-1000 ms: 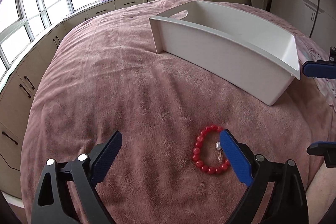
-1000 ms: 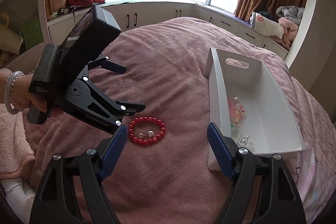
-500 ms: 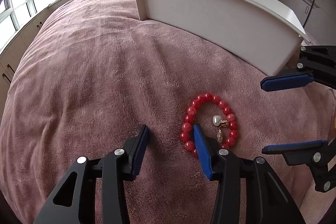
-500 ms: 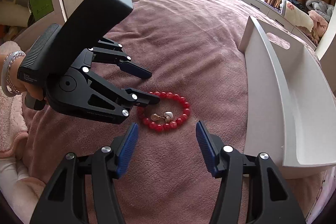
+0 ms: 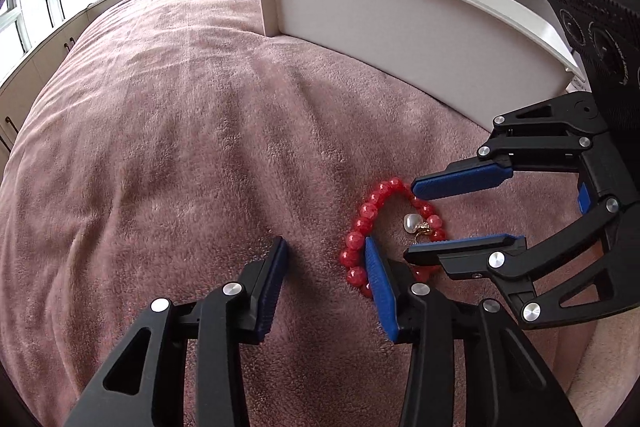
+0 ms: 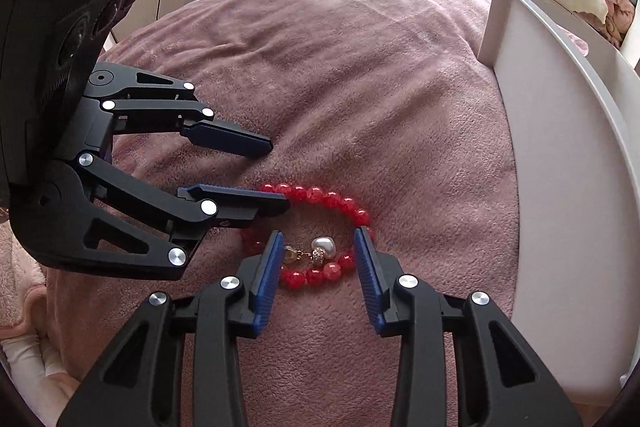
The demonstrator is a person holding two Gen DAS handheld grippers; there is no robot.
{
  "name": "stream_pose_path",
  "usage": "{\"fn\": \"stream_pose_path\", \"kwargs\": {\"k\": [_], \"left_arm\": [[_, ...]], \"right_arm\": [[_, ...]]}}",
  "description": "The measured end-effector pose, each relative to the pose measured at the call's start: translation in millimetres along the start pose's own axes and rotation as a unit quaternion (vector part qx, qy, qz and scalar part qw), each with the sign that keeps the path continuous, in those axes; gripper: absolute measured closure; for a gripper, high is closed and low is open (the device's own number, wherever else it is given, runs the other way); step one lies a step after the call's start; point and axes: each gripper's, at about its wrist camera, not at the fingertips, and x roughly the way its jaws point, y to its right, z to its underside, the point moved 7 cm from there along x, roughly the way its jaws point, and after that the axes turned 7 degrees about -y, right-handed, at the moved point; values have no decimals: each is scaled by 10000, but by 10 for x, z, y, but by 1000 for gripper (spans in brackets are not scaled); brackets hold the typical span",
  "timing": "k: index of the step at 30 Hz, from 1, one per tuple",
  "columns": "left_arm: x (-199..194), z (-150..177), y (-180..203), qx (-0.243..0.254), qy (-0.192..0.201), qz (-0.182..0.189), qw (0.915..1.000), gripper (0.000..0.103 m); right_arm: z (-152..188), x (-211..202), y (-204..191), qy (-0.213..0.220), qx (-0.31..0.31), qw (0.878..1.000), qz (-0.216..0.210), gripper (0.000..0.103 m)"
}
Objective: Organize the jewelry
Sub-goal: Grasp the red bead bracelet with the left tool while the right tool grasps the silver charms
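Two hand-held grippers, one red bead bracelet (image 6: 316, 227), one white tray (image 5: 400, 23).
Your right hand-held gripper (image 6: 318, 259), closing, straddles the bracelet unclamped; your left hand-held gripper (image 5: 326, 259) stands apart; no legible writing.

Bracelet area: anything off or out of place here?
Nothing is damaged or spilled. The red bead bracelet lies flat on the blanket, outside the white bin. Oddly, both tools crowd it: the right tool straddles its pearl charm, and the left tool has one finger inside the loop.
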Motion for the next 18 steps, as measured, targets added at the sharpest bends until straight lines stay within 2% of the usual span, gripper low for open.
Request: {"fn": "stream_pose_path", "kwargs": {"k": [4,6,9,12,13,16,18], "left_arm": [[-4,7,-10,-36,-1,84,10000,59],[6,0,-8,-55,-1,103,9999,58],[11,4,5,-68,-13,104,9999,57],[6,-5,-6,-149,-16,174,9997,57],[5,-3,-5,-160,-12,186,9997,57],[6,8,3,-134,16,161,9998,57],[9,12,0,-128,20,159,9998,62]], "right_arm": [[-51,54,-88,-169,-264,9995,-98,66],[-90,137,-136,-288,-415,9987,21,66],[-108,241,-125,-582,-271,9979,-114,69],[-134,260,-123,-822,-372,9959,-47,73],[-142,269,-124,-881,-393,9953,-3,78],[-147,282,-123,-909,-309,9954,23,82],[-152,280,-118,-852,-217,9961,21,82]]}}
